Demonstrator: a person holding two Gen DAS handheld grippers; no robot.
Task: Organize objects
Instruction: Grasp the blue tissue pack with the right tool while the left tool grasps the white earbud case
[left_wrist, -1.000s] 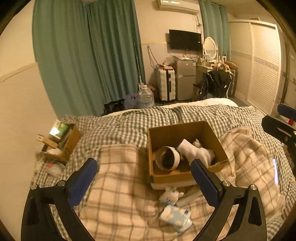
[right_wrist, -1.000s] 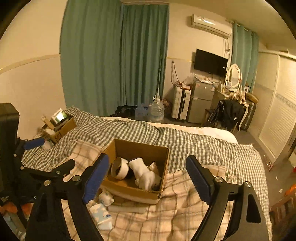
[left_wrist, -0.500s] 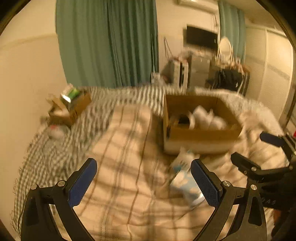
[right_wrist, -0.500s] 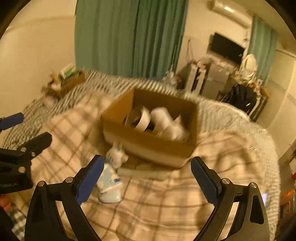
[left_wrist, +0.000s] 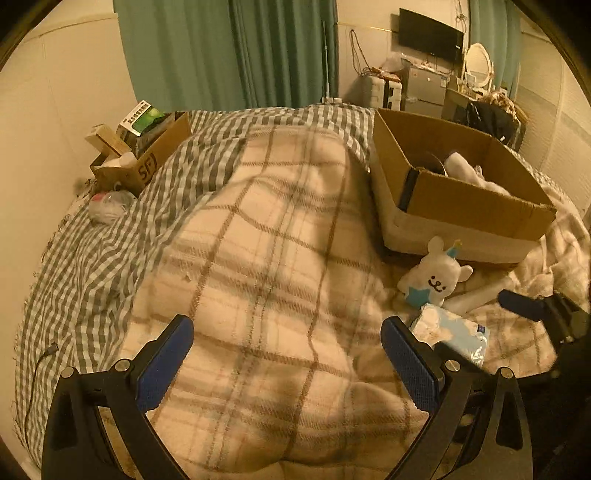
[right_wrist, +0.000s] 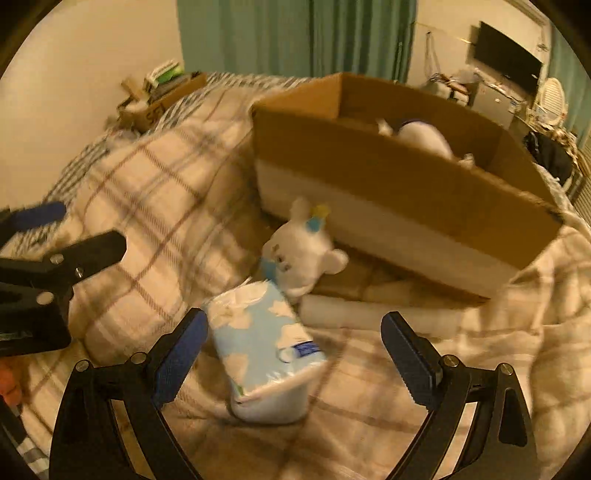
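Right wrist view puts the tissue pack (right_wrist: 264, 345), pale blue with white clouds, lying on the plaid blanket (right_wrist: 155, 192) directly ahead of your right gripper (right_wrist: 293, 350). Its fingers stand wide apart and grip nothing; the pack lies between them, close to the left pad. Touching the pack's far end is a white plush bunny (right_wrist: 304, 254) with a small blue and yellow hat, and a white tube-shaped item (right_wrist: 369, 312) lies just beside both, along the foot of the cardboard box (right_wrist: 388, 192). The box is open on top, and white soft items (right_wrist: 424, 136) show over its near wall, though this view is blurred.

From the left wrist, your left gripper (left_wrist: 288, 363) hovers over bare plaid blanket (left_wrist: 266, 258), its fingers spread wide with nothing between them. The tissue pack (left_wrist: 452, 334) sits just outside its right finger, with the plush bunny (left_wrist: 434, 275) beyond it, up against the cardboard box (left_wrist: 461, 199). The tip of your right gripper (left_wrist: 532, 308) shows at the right edge.

Farther out, a grey checked cover (left_wrist: 88, 251) spreads under the blanket, a smaller carton (left_wrist: 142, 155) of packages sits by the wall, and green curtains (left_wrist: 236, 55) hang behind the bed.
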